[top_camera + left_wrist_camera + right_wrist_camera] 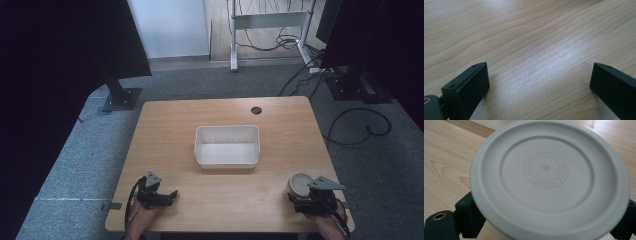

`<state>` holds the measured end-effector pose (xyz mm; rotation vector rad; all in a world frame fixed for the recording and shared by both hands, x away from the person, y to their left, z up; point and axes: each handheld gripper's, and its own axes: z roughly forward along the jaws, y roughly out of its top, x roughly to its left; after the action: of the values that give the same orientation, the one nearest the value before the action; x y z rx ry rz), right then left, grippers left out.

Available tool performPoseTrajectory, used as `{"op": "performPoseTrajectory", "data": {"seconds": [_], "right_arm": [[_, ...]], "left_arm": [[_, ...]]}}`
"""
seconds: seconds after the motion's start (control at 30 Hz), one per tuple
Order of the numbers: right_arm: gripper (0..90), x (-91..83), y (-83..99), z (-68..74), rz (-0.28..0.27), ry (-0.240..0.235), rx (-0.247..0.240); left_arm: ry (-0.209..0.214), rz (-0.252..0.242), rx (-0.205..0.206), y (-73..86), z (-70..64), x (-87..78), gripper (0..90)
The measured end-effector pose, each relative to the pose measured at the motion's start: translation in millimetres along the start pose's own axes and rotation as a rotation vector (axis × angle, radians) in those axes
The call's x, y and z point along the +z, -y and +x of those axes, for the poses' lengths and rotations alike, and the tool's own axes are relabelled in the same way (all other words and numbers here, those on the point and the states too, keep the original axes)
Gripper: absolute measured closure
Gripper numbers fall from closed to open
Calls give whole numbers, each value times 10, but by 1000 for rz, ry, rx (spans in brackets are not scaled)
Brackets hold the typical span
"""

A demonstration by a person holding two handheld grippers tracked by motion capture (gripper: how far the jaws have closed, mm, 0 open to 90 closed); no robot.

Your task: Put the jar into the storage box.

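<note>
The right gripper (307,200) clamps a round grey lid (549,180) between its jaws near the table's (225,195) front edge; the left gripper (167,196) rests wide open

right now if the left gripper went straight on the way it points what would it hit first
Likely nothing at first: the left gripper has open jaws with bare light wooden table ahead. In the high view it points right, toward the right gripper at the round grey lid.
</note>
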<state>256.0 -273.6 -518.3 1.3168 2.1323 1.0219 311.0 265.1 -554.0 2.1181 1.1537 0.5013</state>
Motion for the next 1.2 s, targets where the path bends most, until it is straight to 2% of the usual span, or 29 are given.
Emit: {"op": "performPoseTrajectory", "data": {"seconds": [0.67, 1.2], "right_arm": [[96, 138, -237, 137, -56, -40, -16], [96, 291, -402, 295, -68, -70, -49]], "left_arm": [[0, 0, 0, 0, 0, 0, 22], [0, 0, 0, 0, 0, 0, 22]]}}
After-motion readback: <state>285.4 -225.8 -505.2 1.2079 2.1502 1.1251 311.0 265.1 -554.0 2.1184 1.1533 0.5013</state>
